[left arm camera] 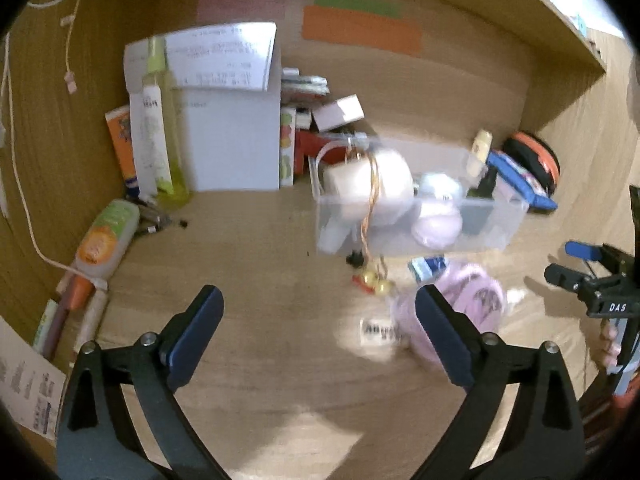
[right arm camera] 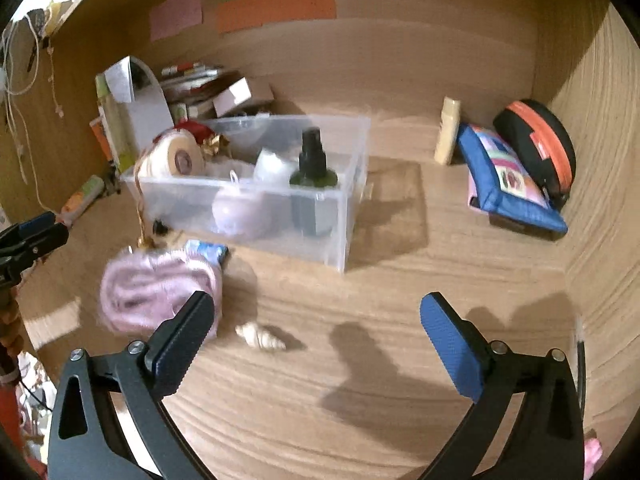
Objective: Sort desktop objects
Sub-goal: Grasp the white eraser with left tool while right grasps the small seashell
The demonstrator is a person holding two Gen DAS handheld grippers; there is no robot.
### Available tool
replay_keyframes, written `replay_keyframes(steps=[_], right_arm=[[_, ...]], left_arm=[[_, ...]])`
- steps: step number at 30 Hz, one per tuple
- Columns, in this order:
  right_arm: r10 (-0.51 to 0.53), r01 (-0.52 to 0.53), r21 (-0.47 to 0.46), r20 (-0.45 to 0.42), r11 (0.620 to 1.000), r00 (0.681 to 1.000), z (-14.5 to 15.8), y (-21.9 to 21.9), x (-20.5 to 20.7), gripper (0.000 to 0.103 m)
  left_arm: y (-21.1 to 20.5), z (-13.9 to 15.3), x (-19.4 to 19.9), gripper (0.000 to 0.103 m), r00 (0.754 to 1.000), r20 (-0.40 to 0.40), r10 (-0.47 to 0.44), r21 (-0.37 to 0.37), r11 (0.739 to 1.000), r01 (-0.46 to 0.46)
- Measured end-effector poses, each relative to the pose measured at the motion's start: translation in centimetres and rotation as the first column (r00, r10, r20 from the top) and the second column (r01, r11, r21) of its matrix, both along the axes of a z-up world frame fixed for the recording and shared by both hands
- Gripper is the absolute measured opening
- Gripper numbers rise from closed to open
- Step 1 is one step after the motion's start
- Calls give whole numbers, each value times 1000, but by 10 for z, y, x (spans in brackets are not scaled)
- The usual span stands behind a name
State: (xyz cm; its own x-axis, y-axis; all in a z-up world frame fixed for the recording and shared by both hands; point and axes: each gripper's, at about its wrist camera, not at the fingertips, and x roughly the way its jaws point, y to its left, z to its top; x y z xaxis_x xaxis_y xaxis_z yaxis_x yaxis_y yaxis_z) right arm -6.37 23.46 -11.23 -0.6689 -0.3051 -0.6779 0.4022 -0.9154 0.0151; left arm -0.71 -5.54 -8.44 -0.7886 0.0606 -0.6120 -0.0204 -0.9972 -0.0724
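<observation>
A clear plastic bin (left arm camera: 492, 220) (right arm camera: 344, 208) stands mid-desk, holding a tape roll (right arm camera: 182, 160), a dark spray bottle (right arm camera: 312, 164) and pale round items. In front of it lies a pink fuzzy pouch (left arm camera: 476, 300) (right arm camera: 148, 292), a small blue packet (right arm camera: 208, 250) and a seashell (right arm camera: 260, 338). My left gripper (left arm camera: 320, 308) is open above bare wood, its right finger overlapping the pouch in view. My right gripper (right arm camera: 316, 316) is open too, nothing between its fingers; the pouch sits behind its left finger. The right gripper (left arm camera: 576, 264) also shows at the left wrist view's right edge.
Boxes, papers and tubes (left arm camera: 224, 120) crowd the back left corner. A blue pouch (right arm camera: 508, 184), a black and orange case (right arm camera: 540, 140) and a cream bottle (right arm camera: 448, 130) rest at the back right. Wooden walls (right arm camera: 600, 160) enclose the desk. A gold bell charm (left arm camera: 374, 280) lies by the bin.
</observation>
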Motion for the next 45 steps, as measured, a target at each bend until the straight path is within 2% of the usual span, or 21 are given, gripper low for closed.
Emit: replay_keyframes(steps=[6,11,15,21,24,31,34,39,41,45], right_arm=[[41,-42,42,17,998,999,-10,-4,9,101],[82,-84,66,40,994,996,-18,-12,11,100],[109,-116,79,81,990,991,-26,-19,5,89],[139,-151,79,138,985,981,-33,-28,-4,72],[161,-176,85,160,981,974,-35,-31,-6,57],[173,-191,101,165,976,971,-36,-34,-14,55],[166,-183,101,156,978,974,-36,-34,-17,47],[179,-196,97,158,976,971,-36,-33,-19,43],[188,-204,98,155,974,970,-36,-33,-19,41],[195,-211,94,151,973,969,-35,-35,-19,34]], left_arm=[[10,-20,-2,98,994,96,-49,-22,998,52],[12,-35,-12,98,980,183,-77,-9,997,80],[20,-43,-15,98,970,219,-107,-20,993,114],[35,-47,-25,98,964,243,-110,-74,989,131],[35,-48,-31,98,959,258,-114,-74,988,138],[38,-50,-44,97,954,278,-113,-55,990,133],[40,-50,-45,86,958,271,-96,-75,990,121],[41,-47,-45,72,960,262,-98,-77,990,122],[41,-47,-44,62,962,253,-102,-80,989,126],[40,-45,-44,49,963,245,-108,-82,988,132]])
